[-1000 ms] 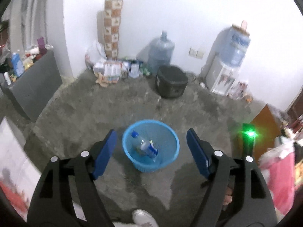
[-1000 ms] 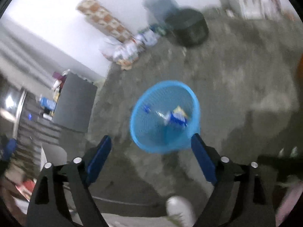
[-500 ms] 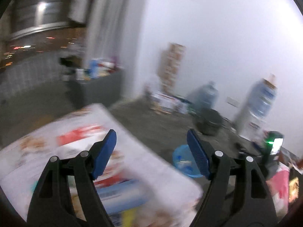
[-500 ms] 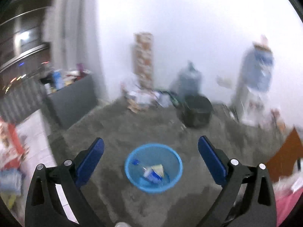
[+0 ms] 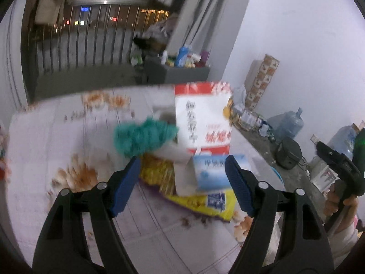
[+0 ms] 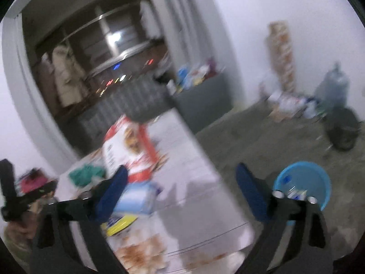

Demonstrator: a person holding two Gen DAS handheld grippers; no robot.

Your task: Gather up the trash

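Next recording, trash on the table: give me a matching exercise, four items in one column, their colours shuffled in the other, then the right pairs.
Items:
1. upright carton
2. crumpled wad
3. flat wrapper
4. basket on the floor

Colours:
A. yellow
B. bright blue
C. red and white
D. teal green

Pairs: 1-C, 2-D, 3-A, 4-B

Both the left hand-held gripper and the right hand-held gripper are open and hold nothing.

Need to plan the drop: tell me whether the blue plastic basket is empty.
Not empty: the blue plastic basket on the floor holds a few small items, too blurred to identify.
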